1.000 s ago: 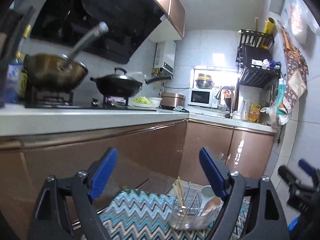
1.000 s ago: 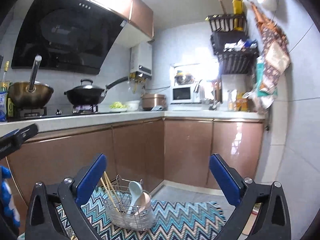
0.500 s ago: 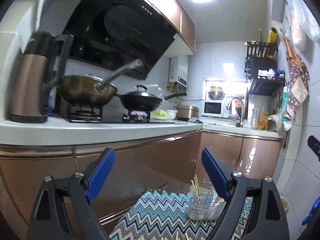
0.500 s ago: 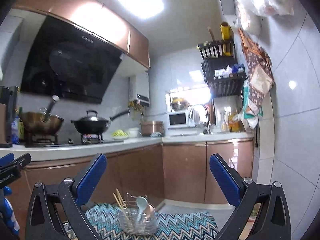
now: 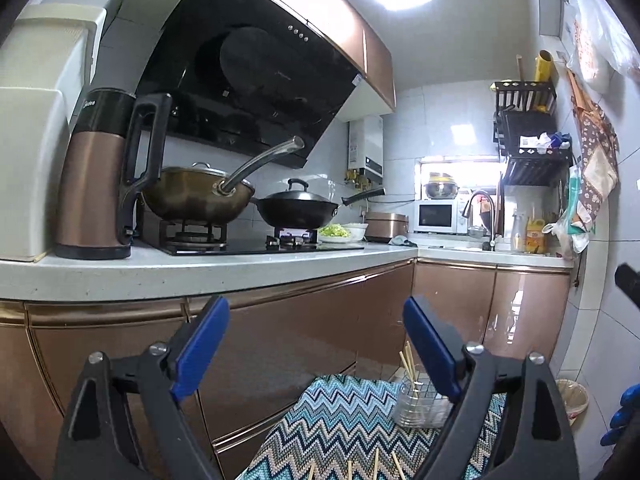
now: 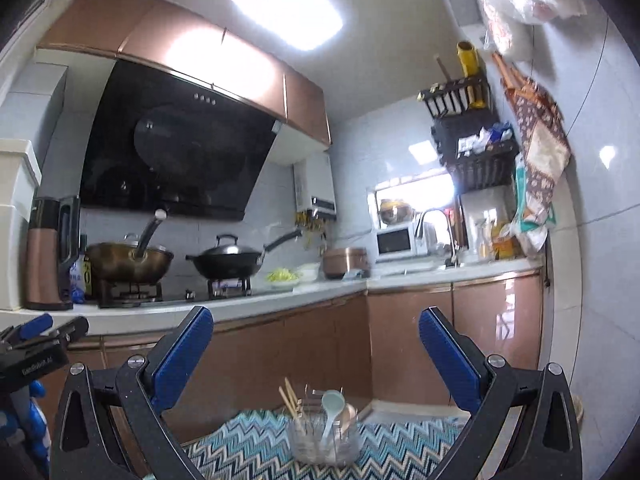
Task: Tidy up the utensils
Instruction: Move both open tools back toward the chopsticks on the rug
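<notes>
Both grippers up front — the left gripper (image 5: 316, 344) has blue-padded jaws spread wide on nothing, and the right gripper (image 6: 316, 354) likewise stands apart and empty. Past them the wire utensil basket (image 6: 324, 442) sits on the zigzag-patterned blue mat (image 6: 248, 440), holding wooden chopsticks (image 6: 290, 400) and a pale blue spoon (image 6: 332, 404). Nearer than the basket, loose wooden sticks (image 5: 374, 466) lie on the mat — beyond it, copper-coloured cabinets (image 6: 408, 340).

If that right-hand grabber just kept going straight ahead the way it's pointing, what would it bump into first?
Probably the brown cabinet doors under the counter. The right gripper points about level, over the utensil basket on the zigzag cloth; depth is unclear.
</notes>
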The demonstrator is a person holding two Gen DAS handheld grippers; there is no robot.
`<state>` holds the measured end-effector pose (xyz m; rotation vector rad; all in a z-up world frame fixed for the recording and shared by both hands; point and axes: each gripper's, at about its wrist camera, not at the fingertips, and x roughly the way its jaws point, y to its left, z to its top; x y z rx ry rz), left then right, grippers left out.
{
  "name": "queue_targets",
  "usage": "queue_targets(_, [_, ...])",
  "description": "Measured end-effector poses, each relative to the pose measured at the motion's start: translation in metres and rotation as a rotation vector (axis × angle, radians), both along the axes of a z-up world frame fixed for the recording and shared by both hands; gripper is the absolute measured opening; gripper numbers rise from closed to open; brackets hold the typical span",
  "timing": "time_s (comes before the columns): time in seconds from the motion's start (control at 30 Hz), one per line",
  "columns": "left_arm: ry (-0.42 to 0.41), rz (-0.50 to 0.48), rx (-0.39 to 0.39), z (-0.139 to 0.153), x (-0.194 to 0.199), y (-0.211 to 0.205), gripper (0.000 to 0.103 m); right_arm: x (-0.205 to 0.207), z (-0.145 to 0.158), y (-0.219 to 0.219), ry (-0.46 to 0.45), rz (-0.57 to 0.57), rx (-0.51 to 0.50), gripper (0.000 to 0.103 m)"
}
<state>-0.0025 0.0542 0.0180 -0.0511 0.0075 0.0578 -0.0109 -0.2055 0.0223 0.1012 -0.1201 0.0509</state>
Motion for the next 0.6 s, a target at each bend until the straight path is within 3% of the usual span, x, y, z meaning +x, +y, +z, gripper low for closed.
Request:
queue_targets(0.23, [0.039,0.005,-0.026,-0.016,0.007,0.004,0.088,0.009,-0.023,-0.004,0.076,0.041,0.019,0.103])
queue_targets(0.4, [0.063,0.003,0.002,-0.02,0.012,0.001,0.088,0.022,-0.038,-0.006,0.136,0.061,0.033,0.103])
queue_targets(0.6, [0.146,0.041,0.004,-0.034,0.035,0.01,0.089,0.052,-0.06,0.001,0.31,0.057,-0.039,0.103])
